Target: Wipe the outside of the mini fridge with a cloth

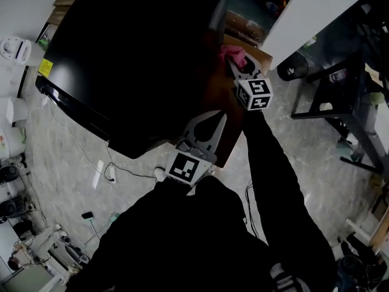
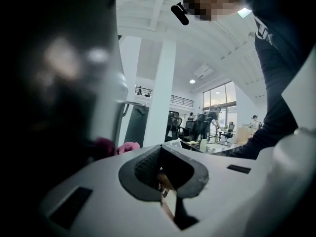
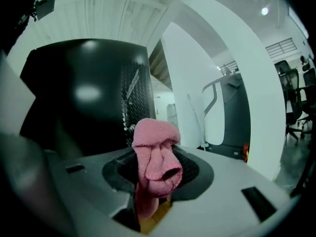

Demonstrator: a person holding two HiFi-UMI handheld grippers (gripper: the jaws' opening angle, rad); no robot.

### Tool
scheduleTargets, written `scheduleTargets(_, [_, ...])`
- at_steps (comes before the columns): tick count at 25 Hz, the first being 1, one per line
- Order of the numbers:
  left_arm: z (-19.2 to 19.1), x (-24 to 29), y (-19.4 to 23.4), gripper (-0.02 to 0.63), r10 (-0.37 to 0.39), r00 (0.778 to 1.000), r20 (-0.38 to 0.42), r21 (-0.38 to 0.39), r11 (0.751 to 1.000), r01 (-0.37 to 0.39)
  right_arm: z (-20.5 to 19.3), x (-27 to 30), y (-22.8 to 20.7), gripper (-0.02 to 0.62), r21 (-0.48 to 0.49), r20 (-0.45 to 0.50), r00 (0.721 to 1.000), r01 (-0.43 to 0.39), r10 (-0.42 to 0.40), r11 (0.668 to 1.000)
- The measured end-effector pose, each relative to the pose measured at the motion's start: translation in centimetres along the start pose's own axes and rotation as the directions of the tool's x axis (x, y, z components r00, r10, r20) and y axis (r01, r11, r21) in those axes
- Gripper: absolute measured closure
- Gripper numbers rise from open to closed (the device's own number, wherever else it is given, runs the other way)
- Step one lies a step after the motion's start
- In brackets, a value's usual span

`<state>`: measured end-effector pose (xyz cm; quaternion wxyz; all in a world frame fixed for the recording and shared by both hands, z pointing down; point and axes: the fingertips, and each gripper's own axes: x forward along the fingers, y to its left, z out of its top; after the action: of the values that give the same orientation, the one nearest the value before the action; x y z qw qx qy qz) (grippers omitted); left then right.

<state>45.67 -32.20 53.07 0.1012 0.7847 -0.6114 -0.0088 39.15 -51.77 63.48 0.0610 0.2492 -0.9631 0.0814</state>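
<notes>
The black mini fridge fills the upper middle of the head view, seen from above; its dark side also shows in the right gripper view. My right gripper is shut on a bunched pink cloth at the fridge's right rear corner, and the cloth sticks out between its jaws. My left gripper is shut with nothing in it, close by the fridge's right side. From the left gripper view the fridge is a dark blur, with the pink cloth beyond it.
A brown wooden surface shows along the fridge's right side. A white pillar rises at the upper right, with a black metal frame beside it. Cables lie on the marble floor, and white appliances stand at the left.
</notes>
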Motion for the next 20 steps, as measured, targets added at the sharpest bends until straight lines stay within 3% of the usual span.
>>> scheduleTargets(6, [2.9,-6.9,-1.9,0.600,-0.139,0.990,0.038,-0.019,0.990,0.139,7.6,-8.8,6.0,0.449,-0.168,0.058,0.998,0.000,0.010,0.986])
scheduleTargets(12, [4.0,-20.1,-2.4,0.600,-0.284,0.959,0.019,0.020,0.959,0.284,9.9,-18.9,19.7,0.446,-0.214,0.046,0.999,0.025,-0.016,0.977])
scheduleTargets(16, [5.6,-30.6,1.1,0.600,-0.256,0.966,0.038,0.004,0.967,0.256,10.9,-22.0,32.9,0.443,-0.206,0.032,0.999,-0.032,0.040,0.978])
scheduleTargets(20, [7.2,-39.9,4.7,0.600,-0.209,0.976,0.062,0.010,0.978,0.208,11.9,-21.9,45.6,0.443,-0.200,0.036,0.988,-0.140,0.150,0.970])
